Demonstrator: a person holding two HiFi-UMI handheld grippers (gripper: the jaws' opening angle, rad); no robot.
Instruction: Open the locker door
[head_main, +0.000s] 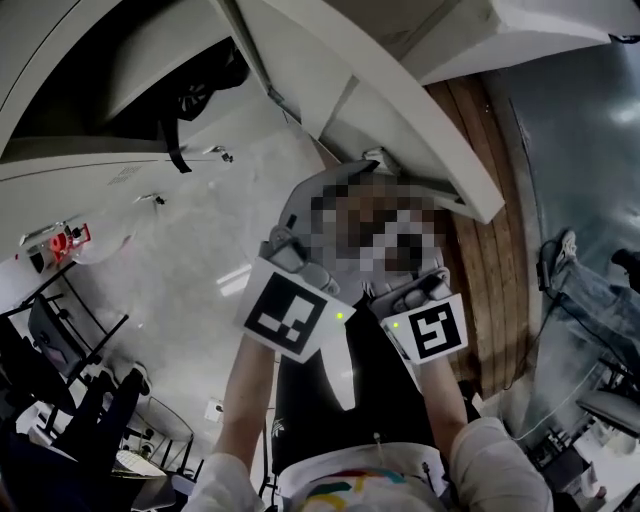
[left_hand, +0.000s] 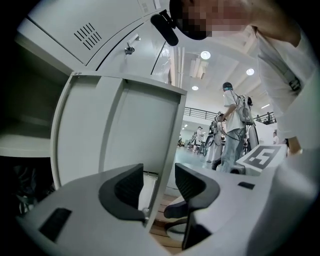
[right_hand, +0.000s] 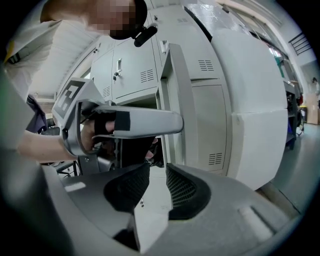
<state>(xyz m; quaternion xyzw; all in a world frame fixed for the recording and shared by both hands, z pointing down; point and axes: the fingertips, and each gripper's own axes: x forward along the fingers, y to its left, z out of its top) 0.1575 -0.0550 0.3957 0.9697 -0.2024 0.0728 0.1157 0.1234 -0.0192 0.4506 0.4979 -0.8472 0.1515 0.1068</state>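
The white locker door (left_hand: 125, 130) stands swung out from its locker, and its free edge runs between the jaws of both grippers. My left gripper (left_hand: 159, 187) is open; the door's edge lies against the left pad with a gap to the right pad. My right gripper (right_hand: 158, 186) is shut on the door's edge (right_hand: 175, 100), the sheet filling the narrow gap between its pads. In the right gripper view the left gripper (right_hand: 125, 122) reaches to the same edge higher up. In the head view both marker cubes (head_main: 290, 318) sit side by side under the door (head_main: 400, 110); the fingertips are hidden.
A dark bag (head_main: 205, 85) lies inside the open locker. More closed lockers (right_hand: 130, 70) stand to the side. A wooden floor strip (head_main: 490, 250) runs along the lockers. Other people (left_hand: 235, 125) stand in the hall behind. Chairs (head_main: 60, 380) stand at lower left.
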